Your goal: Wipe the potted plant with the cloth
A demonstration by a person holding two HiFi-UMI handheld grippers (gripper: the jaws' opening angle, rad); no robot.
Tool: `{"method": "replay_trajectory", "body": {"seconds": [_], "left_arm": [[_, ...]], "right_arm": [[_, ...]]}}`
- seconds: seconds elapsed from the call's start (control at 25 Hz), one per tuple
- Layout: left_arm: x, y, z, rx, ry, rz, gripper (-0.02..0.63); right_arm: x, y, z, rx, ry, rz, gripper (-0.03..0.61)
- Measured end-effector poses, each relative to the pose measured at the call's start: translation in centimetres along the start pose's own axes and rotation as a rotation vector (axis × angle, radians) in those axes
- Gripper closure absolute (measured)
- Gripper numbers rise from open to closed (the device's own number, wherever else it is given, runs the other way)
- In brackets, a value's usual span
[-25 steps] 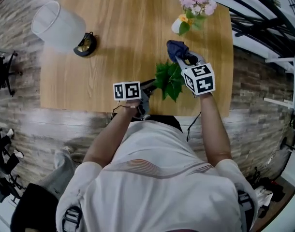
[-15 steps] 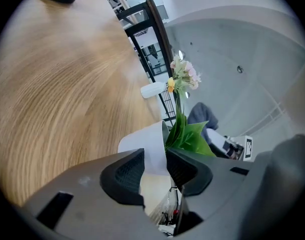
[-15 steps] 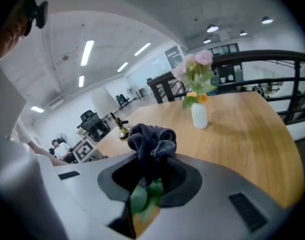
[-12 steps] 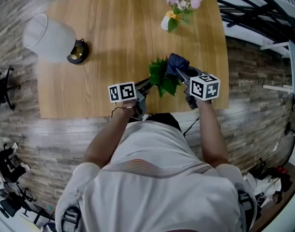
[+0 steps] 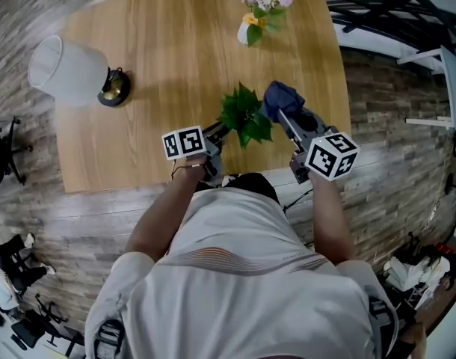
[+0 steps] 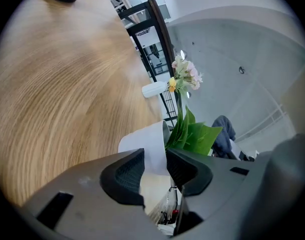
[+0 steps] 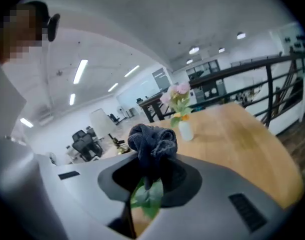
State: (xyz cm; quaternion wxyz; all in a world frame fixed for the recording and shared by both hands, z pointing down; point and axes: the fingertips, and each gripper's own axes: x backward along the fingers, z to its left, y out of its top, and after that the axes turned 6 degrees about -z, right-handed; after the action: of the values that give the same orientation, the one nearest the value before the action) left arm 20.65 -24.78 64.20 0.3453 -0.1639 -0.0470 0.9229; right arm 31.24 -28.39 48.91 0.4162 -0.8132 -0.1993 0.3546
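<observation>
On the wooden table [image 5: 161, 66], the potted plant [image 5: 241, 114] is near the 5 o'clock edge with your left tool [image 6: 155, 166] clamped on its white pot [image 6: 145, 144] and your right tool [image 7: 150, 181] pinching the dark cloth [image 7: 152, 144] at the leaves' 3 o'clock: steady the pot, stroke lightly outward.

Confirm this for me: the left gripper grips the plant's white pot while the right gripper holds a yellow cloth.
Not quite: the cloth is dark blue, not yellow, as the right gripper view shows. The rest stands: the left gripper grips the white pot, and the right gripper holds the cloth.
</observation>
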Motion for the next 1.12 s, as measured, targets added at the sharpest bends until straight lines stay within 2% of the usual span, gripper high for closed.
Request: {"method": "replay_trajectory", "body": {"seconds": [0.08,0.16,0.24,0.4,0.52,0.6,0.68,0.72,0.8,0.84,0.92,0.96,1.04,1.12], "left_arm": [[0.0,0.0,0.0,0.001,0.0,0.002,0.479],[-0.1,-0.1,-0.1,0.003,-0.001,0.004,0.479],[-0.1,-0.2,-0.1,0.003,-0.001,0.006,0.479],[-0.2,-0.1,0.2,-0.005,0.002,0.013,0.479],[-0.2,-0.1,0.3,0.0,0.003,0.018,0.479],[-0.2,-0.1,0.3,0.003,0.002,0.021,0.479],[-0.2,-0.2,0.3,0.005,0.001,0.027,0.479],[-0.1,-0.1,0.3,0.005,0.001,0.03,0.479],[0.0,-0.1,0.5,0.006,-0.001,0.034,0.479],[0.1,0.0,0.5,0.007,-0.002,0.035,0.479],[0.1,-0.1,0.5,0.008,-0.004,0.037,0.479],[0.0,-0.1,0.5,0.009,-0.006,0.039,0.478],[-0.2,-0.2,0.4,0.013,-0.009,0.041,0.477],[-0.3,-0.3,0.4,0.015,-0.012,0.043,0.476]], "right_arm": [[-0.6,-2.9,1.1,-0.109,0.047,0.076,0.443],[-1.0,-6.7,-0.2,-0.202,-0.004,0.16,0.443],[-1.0,-9.7,-2.6,-0.253,-0.092,0.195,0.443],[0.2,-11.2,-6.6,-0.243,-0.237,0.164,0.442],[1.7,-10.3,-8.2,-0.144,-0.34,0.165,0.443],[2.7,-8.8,-8.0,-0.084,-0.38,0.131,0.443],[3.2,-5.9,-5.5,-0.041,-0.337,0.042,0.443],[3.1,-4.2,-3.4,-0.018,-0.275,-0.009,0.443],[2.3,-1.7,1.8,0.048,-0.098,-0.074,0.443],[1.6,-1.4,4.3,0.085,-0.005,-0.074,0.443],[0.0,-3.0,7.8,0.15,0.141,-0.007,0.443],[-0.8,-4.6,8.5,0.175,0.185,0.048,0.443],[-1.9,-8.6,8.2,0.221,0.216,0.17,0.443],[-1.8,-12.4,6.4,0.252,0.184,0.271,0.443]]}}
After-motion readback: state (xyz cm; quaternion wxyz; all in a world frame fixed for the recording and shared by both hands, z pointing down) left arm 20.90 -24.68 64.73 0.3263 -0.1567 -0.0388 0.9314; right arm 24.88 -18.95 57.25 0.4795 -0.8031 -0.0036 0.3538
